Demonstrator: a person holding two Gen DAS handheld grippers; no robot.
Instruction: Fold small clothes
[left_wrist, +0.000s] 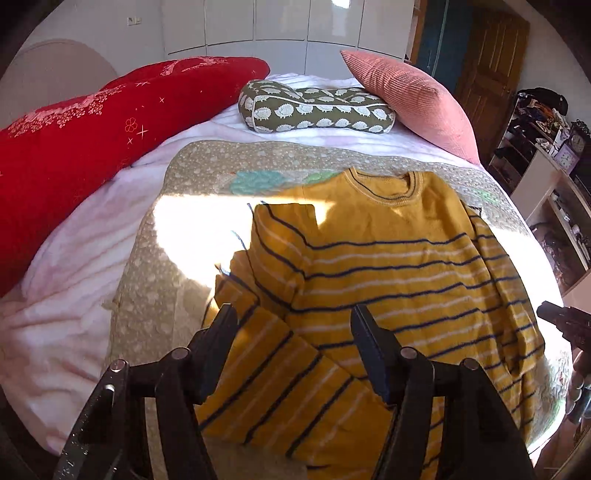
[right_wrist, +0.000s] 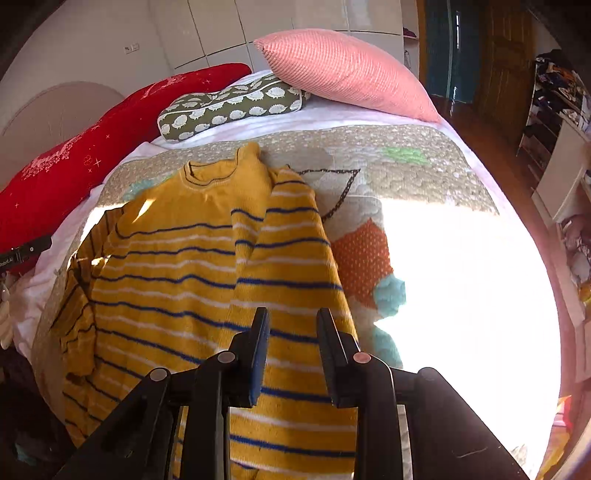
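Left wrist view: yellow striped sweater (left_wrist: 388, 266) lies flat on the patterned quilt (left_wrist: 155, 295) on the bed, neckline toward the pillows, both sleeves already brought in over the body. Left sleeve (left_wrist: 273, 354) lies diagonally across the lower front, right sleeve (right_wrist: 288, 266) runs straight down the right side of the body in the right wrist view.

Step in hand, as I read it: sleeve folds done, both tools letting go. Next is probably the hem-to-collar fold. That calls for each hand-held gripper to drop to a bottom corner of the hem, pinch body and sleeve layers together, and carry them up toward the neckline without dragging the sleeves out of place.

Left hand-held gripper (left_wrist: 295, 321): jaws wide apart, released, nothing pinched; sleeve fabric shows in the gap below but the pads are clear of it. Pitched steeply down over the lower left part of the sweater.

Right hand-held gripper (right_wrist: 291, 325): jaws parted narrower than the left, also released; folded sleeve visible between them, no pad pressing on it as far as I can tell. Same steep downward tilt, over the sweater's lower right.

Red pillow (left_wrist: 74, 155), hedgehog-print cushion (left_wrist: 314, 110) and pink cushion (left_wrist: 413, 99) sit at the head of the bed, well apart from the sweater. Strong sun patch washes out the quilt on the right side.
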